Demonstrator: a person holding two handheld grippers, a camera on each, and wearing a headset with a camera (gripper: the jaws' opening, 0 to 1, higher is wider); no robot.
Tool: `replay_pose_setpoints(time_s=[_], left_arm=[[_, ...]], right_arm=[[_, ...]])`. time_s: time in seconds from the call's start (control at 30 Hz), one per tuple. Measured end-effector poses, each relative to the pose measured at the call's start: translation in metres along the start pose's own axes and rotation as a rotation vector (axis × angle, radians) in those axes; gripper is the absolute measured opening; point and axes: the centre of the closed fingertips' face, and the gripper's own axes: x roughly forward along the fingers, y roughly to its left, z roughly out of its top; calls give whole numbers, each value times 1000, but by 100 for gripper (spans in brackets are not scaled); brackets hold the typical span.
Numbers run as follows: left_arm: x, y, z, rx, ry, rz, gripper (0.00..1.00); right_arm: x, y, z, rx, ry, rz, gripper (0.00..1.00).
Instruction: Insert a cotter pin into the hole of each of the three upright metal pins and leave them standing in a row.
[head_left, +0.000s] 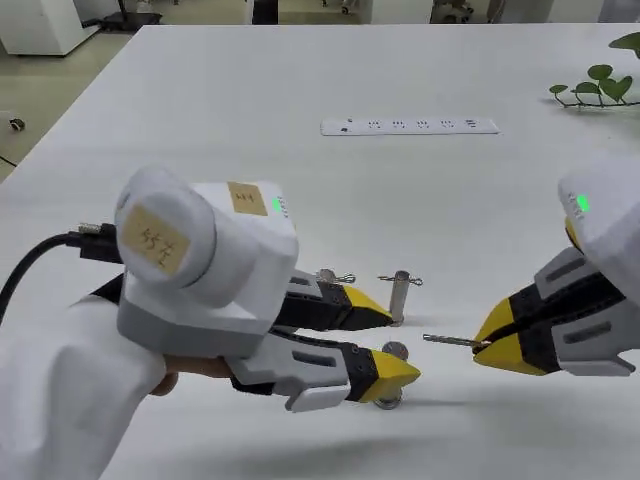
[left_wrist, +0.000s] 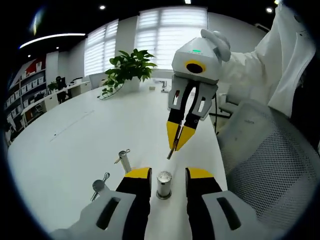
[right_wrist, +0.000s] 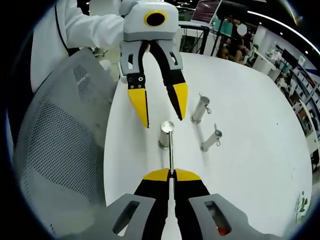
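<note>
A bare upright metal pin (head_left: 394, 352) (left_wrist: 164, 184) (right_wrist: 165, 134) stands between the jaws of my left gripper (head_left: 392, 344) (left_wrist: 167, 175) (right_wrist: 160, 107), which is open, with small gaps on both sides. My right gripper (head_left: 484, 350) (right_wrist: 171, 174) (left_wrist: 181, 137) is shut on a thin cotter pin (head_left: 450, 341) (right_wrist: 170, 150) (left_wrist: 172, 149), whose free end points at the top of that metal pin from close by. Two more metal pins (head_left: 400, 292) (head_left: 327, 275) stand behind, each with a cotter pin through its head.
The white table (head_left: 300, 150) carries a power strip (head_left: 408, 126) farther back and a plant (head_left: 600, 85) at the far right. A grey mesh chair (left_wrist: 270, 165) sits by the near table edge. A person's white sleeve (head_left: 50, 400) holds the left gripper.
</note>
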Motion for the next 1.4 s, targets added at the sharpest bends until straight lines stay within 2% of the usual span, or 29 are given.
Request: replay_pose_setpoints(time_s=[0.2, 0.43, 0.77, 1.23, 1.4], left_arm=[[6, 3, -9, -5, 29, 7, 21], [8, 6, -12, 2, 43, 16, 10], [9, 6, -15, -10, 58, 8, 10], [9, 4, -16, 31, 62, 2, 10], [10, 3, -16, 72, 64, 0, 10]], right_arm=[[7, -1, -4, -9, 14, 4, 0], [15, -2, -5, -25, 28, 16, 0], [20, -5, -4, -40, 33, 27, 0], [23, -8, 2, -70, 27, 33, 0], [23, -7, 3, -78, 27, 39, 0]])
